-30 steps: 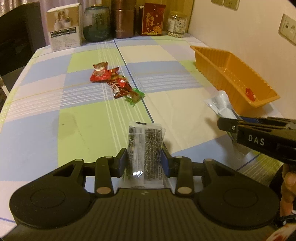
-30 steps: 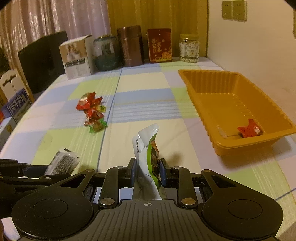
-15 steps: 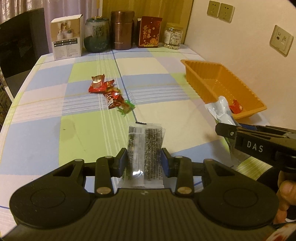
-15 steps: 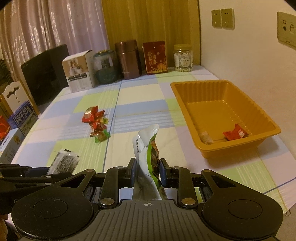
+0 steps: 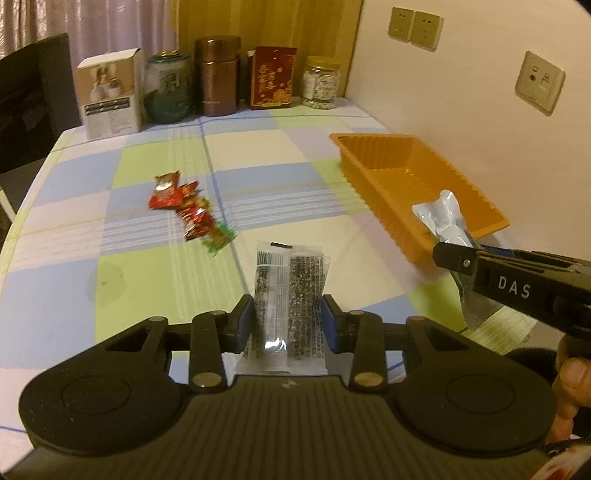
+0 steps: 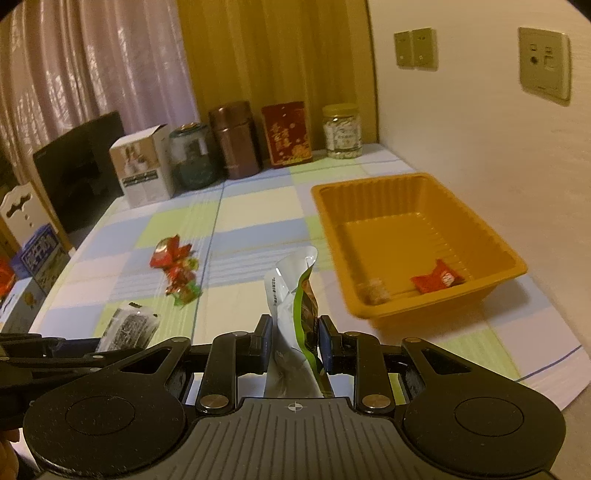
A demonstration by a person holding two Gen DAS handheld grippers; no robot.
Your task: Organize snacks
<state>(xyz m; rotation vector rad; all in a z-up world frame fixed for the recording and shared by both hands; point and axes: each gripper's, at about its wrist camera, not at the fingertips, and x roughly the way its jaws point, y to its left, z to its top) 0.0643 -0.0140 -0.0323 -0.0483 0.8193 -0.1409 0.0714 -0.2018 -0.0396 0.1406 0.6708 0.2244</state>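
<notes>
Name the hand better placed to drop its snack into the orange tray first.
Right. The right gripper, holding the green-and-silver packet, sits beside the orange tray; the left gripper is farther away.

Both hand-held grippers have risen and drawn back from the checked tablecloth (image 5: 66, 295), so each camera now takes in more of the room. In the left wrist view, the wall sockets (image 5: 415, 28) have come into sight and the pile of red candy wrappers (image 5: 184, 206) sits smaller and farther off. In the right wrist view, the orange tray (image 6: 417, 184) has shifted lower and left in the picture, showing its whole floor: a small tan snack (image 6: 376, 291) near the front wall is newly visible beside the red candy (image 6: 436, 280).
</notes>
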